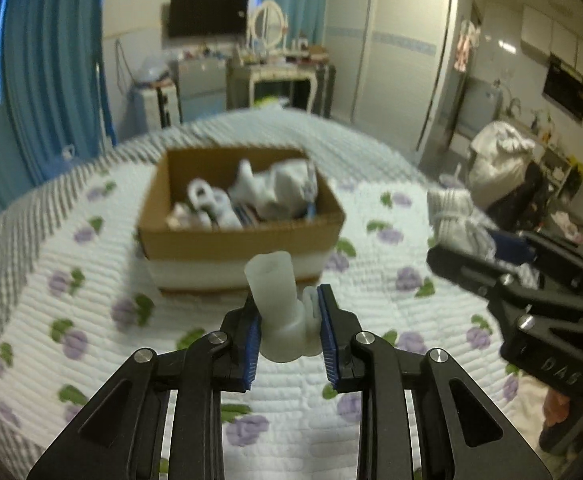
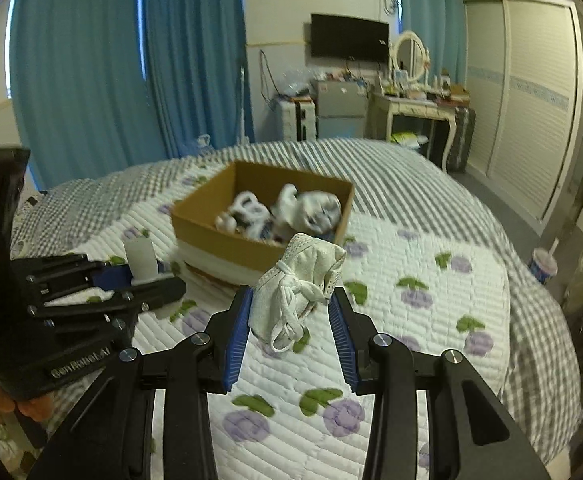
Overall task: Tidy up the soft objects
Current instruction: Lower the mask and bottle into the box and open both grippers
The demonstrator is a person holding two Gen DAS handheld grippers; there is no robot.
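A cardboard box [image 1: 235,240] sits on the bed and holds several white soft items [image 1: 271,192]. My left gripper [image 1: 289,306] is shut on a white rolled sock [image 1: 279,312], held above the quilt just short of the box. My right gripper [image 2: 293,304] is shut on a white bundle with laces [image 2: 299,292], also held above the quilt before the box [image 2: 227,236]. The left gripper shows in the right wrist view [image 2: 147,280] at the left with its sock [image 2: 141,258]. The right gripper shows in the left wrist view [image 1: 471,268] at the right.
The bed carries a white quilt with purple flowers [image 1: 91,300] over a grey checked cover [image 2: 411,184]. A grey and white folded bundle [image 1: 455,216] lies at the bed's right side. Blue curtains [image 2: 91,72], a dresser [image 2: 415,108] and a wardrobe [image 2: 531,100] stand beyond.
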